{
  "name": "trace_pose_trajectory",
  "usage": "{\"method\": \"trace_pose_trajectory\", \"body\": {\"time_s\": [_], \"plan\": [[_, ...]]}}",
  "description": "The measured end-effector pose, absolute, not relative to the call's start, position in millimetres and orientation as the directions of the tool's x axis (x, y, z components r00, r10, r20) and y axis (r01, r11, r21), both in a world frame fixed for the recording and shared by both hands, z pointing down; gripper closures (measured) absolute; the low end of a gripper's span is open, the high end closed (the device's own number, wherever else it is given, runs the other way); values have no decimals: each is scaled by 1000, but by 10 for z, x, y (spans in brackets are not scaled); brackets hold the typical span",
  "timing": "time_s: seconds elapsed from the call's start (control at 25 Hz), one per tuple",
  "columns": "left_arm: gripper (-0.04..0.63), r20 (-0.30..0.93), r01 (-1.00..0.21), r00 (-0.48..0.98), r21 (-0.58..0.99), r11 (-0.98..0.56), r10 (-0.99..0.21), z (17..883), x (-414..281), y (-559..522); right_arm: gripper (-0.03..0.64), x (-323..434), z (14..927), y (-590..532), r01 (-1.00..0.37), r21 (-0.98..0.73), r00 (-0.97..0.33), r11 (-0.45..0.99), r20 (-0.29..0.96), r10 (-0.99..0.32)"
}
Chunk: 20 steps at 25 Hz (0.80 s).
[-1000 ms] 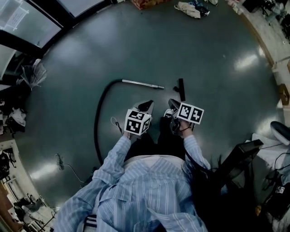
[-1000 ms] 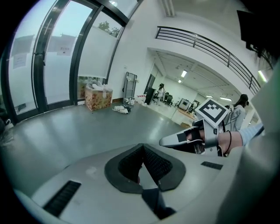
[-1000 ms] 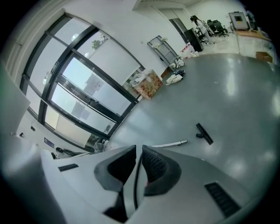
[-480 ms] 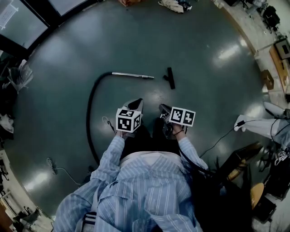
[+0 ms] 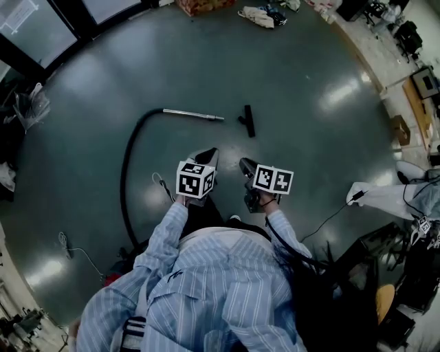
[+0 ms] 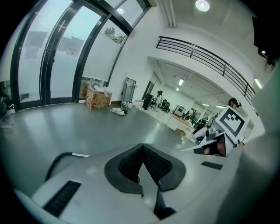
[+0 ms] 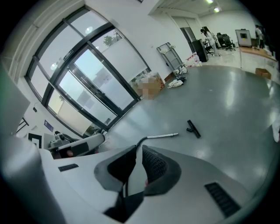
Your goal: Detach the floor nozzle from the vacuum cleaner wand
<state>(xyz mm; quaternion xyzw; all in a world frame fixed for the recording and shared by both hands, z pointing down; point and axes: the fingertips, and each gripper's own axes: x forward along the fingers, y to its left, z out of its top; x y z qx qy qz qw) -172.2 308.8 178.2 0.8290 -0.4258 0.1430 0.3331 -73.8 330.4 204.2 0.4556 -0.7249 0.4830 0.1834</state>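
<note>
The black floor nozzle (image 5: 247,120) lies on the grey floor by itself, a short gap right of the silver wand's (image 5: 187,113) free end. The wand joins a black hose (image 5: 126,179) that curves back toward me. Both grippers hang above the floor, well short of these parts. My left gripper (image 5: 209,154) is shut and empty, its pads meeting (image 6: 142,151). My right gripper (image 5: 245,165) holds nothing; a narrow slit shows between its jaws (image 7: 138,151). The right gripper view shows the nozzle (image 7: 193,128) and wand (image 7: 162,136) ahead on the floor.
A thin cord (image 5: 161,184) lies on the floor by my left arm. A white cable (image 5: 333,213) runs at the right toward desks and chairs (image 5: 405,75). A box (image 5: 199,5) and clothes (image 5: 260,15) lie far ahead. Glass walls (image 5: 41,27) stand at the left.
Both grippers have drawn back from the wand and nozzle, which now lie farther off and more to the left in the head view. The jaws look unchanged.
</note>
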Motion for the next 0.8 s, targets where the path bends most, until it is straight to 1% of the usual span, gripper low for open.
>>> {"method": "trace_pose_trajectory", "body": {"time_s": [0.2,0.36,0.48,0.64,0.8], "plan": [[589,508,-821,561,439,-365,-654,1671,-1197,3471,568,-194,2005,3784,-816,-558,-557,153,688,-465],[589,518,-833,543,431,-346,-661,1709,-684,3905,568,320,2057,4154,-818,-544,-563,184,695,-447],[589,523,-836,537,434,-336,-661,1710,-463,4228,568,517,2088,4364,-814,-542,-574,208,699,-427],[589,533,-842,531,417,-342,-659,1651,-356,4524,568,602,2093,4555,-799,-565,-593,204,689,-417],[589,546,-858,508,385,-339,-666,1678,-616,4709,568,306,2191,4703,-789,-573,-610,219,690,-391]]}}
